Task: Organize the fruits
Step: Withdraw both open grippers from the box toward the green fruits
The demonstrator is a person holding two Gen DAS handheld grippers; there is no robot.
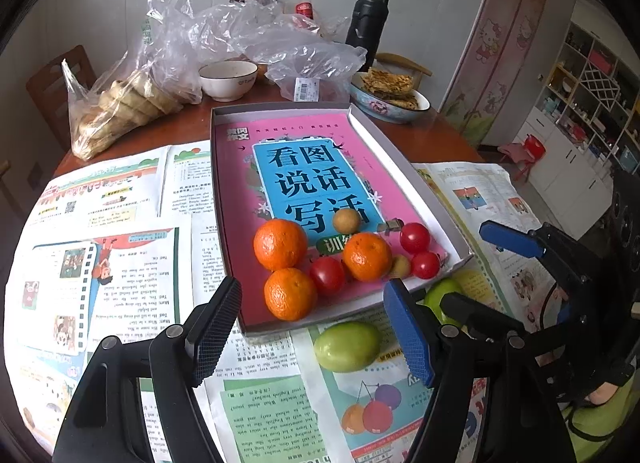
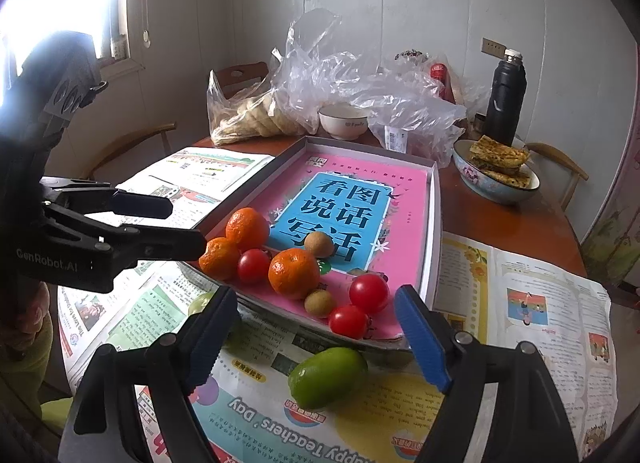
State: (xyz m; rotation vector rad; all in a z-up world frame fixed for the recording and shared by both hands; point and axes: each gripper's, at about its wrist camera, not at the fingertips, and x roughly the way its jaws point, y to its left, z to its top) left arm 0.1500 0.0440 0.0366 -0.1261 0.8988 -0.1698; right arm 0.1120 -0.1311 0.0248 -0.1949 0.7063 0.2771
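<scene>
Shallow grey cardboard tray (image 1: 416,167) lined with a pink book on the newspaper-covered bench (image 1: 120,255). Inside its near end: three round oranges (image 1: 280,243), three red cherry tomatoes (image 1: 415,237), two small brown fruits (image 1: 346,220). Just outside its near edge, two smooth green fruits (image 2: 327,377). Left gripper (image 1: 316,337) wide and empty, right gripper (image 2: 320,337) likewise, both before the tray.

Black left gripper (image 1: 312,327), black right gripper (image 2: 316,337), blue ribbed pads, white "GenRobot.AI" lettering
</scene>
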